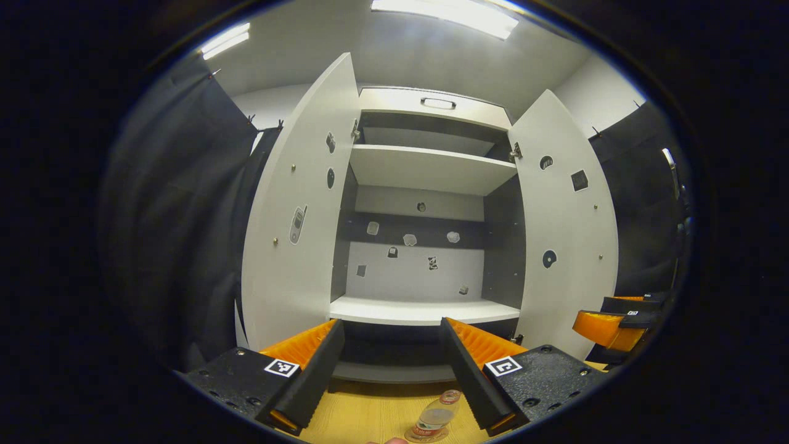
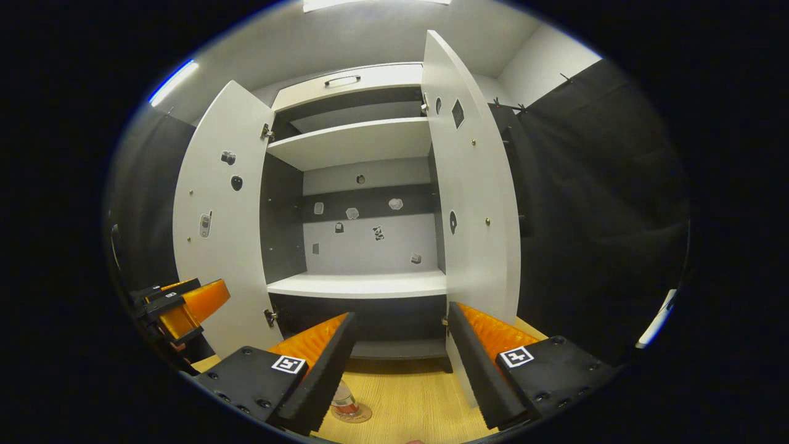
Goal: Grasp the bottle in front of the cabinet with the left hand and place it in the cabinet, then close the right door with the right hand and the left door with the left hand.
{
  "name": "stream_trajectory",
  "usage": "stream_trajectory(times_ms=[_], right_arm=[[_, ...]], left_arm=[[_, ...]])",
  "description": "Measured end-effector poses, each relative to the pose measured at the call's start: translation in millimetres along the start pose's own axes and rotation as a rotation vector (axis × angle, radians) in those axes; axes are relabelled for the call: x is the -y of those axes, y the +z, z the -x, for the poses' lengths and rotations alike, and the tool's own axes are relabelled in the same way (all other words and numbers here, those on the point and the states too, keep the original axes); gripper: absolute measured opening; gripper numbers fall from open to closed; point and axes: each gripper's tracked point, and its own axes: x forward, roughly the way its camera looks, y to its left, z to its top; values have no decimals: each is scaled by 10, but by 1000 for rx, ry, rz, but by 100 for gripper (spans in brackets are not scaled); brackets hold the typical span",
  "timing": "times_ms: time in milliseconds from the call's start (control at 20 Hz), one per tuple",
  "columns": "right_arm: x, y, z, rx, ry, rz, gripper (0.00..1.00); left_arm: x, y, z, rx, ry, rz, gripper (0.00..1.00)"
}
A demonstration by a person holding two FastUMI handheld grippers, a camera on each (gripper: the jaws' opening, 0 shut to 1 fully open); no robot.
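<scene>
Clear bottle (image 1: 435, 418) upright on floor before cabinet (image 1: 425, 311); both grippers' jaws wide apart, holding nothing.

A light wood-grain worktop (image 1: 370, 419) carried the open cabinet (image 1: 425, 311) at its back. In front of it, the bottle (image 1: 435, 419) stood on a round coaster (image 2: 352, 414), directly on the wood.

Bottle (image 1: 436, 417) upright before open cabinet (image 1: 425, 311)
</scene>
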Motion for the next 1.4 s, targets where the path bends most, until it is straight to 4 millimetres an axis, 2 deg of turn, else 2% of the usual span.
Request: stream_trajectory(times_ms=[100,300,450,550,650,750,950,1200,1400], right_arm=[[9,-15,4,-6,-1,-3,98],[40,-59,28,-23,-3,10,98],[108,-82,44,-33,-22,18,98],[119,-69,71,-32,-26,22,98],[146,-81,92,-36,-35,39,98],[165,-86,108,-39,-42,51,98],[182,-167,126,-64,-47,55,98],[171,-236,125,-87,-42,59,98],[198,-263,126,-96,-44,71,98]], left_arm=[[107,-48,-70,-5,-26,18,94],[455,-387,-284,-61,-103,77,94],[799,-819,-422,-122,-174,69,95],[942,-1173,-489,-170,-195,63,95],[979,-1564,-513,-215,-188,80,95],[874,-1940,-501,-236,-149,55,95],[859,-2610,-350,-330,-171,9,95],[835,-3185,-221,-427,-161,17,95],[792,-3299,-162,-442,-156,13,95]])
